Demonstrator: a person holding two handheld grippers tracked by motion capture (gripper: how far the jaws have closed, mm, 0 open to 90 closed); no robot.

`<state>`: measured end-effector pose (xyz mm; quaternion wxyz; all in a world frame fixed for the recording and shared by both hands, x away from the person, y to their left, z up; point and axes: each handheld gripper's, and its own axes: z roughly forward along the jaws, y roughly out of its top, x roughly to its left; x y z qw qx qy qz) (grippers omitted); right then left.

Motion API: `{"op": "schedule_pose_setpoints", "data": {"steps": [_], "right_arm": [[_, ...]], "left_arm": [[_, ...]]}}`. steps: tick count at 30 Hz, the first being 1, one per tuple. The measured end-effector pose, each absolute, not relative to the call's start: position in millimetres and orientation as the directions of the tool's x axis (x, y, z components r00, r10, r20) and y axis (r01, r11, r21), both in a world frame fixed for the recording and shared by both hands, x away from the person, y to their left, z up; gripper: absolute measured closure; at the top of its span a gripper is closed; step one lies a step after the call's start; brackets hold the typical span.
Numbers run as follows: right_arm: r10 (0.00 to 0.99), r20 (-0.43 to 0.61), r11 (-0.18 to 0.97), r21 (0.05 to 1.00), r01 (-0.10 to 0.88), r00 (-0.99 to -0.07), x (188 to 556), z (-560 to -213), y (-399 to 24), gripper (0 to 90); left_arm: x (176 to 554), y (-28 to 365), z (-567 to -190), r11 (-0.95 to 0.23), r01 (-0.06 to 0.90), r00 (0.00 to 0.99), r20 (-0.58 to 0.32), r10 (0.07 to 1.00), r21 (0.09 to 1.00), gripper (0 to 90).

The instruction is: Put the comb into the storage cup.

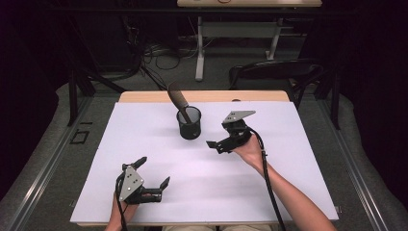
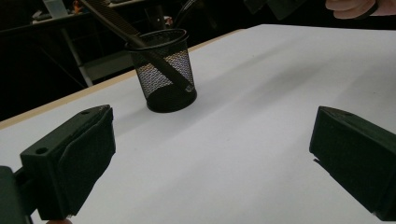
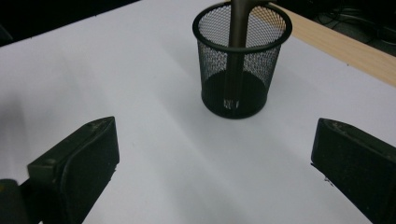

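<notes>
A black mesh cup [image 1: 189, 124] [image 2: 163, 70] [image 3: 240, 60] stands upright on the white table cover, toward the back middle. A long dark brown tool [image 1: 177, 99] [image 2: 116, 21] [image 3: 237, 32] leans in it, its top tilted to the left. My right gripper [image 1: 218, 133] [image 3: 215, 163] is just right of the cup, pointing at it, open with nothing between its jaws. My left gripper [image 1: 154, 171] [image 2: 210, 158] sits near the front left edge, open and empty, facing the cup from farther off.
The white sheet [image 1: 207, 168] covers most of the table, with a strip of wooden edge [image 1: 144, 96] at the back. A dark chair [image 1: 274, 72] and a desk frame [image 1: 199, 53] stand behind the table. The person's right hand [image 2: 355, 7] shows at the left gripper view's top right.
</notes>
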<state>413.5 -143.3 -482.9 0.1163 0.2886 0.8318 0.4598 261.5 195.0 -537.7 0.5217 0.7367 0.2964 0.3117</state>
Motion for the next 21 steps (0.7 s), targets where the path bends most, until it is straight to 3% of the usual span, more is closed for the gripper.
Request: {"op": "schedule_pose_setpoints", "data": {"steps": [21], "right_arm": [[0.591,0.058,0.468,0.787,0.401,-0.805,368,-493,-189,0.0]], "left_arm": [[261,194,-538,-0.277,0.116,0.629,0.146,0.764,0.954,0.3]]}}
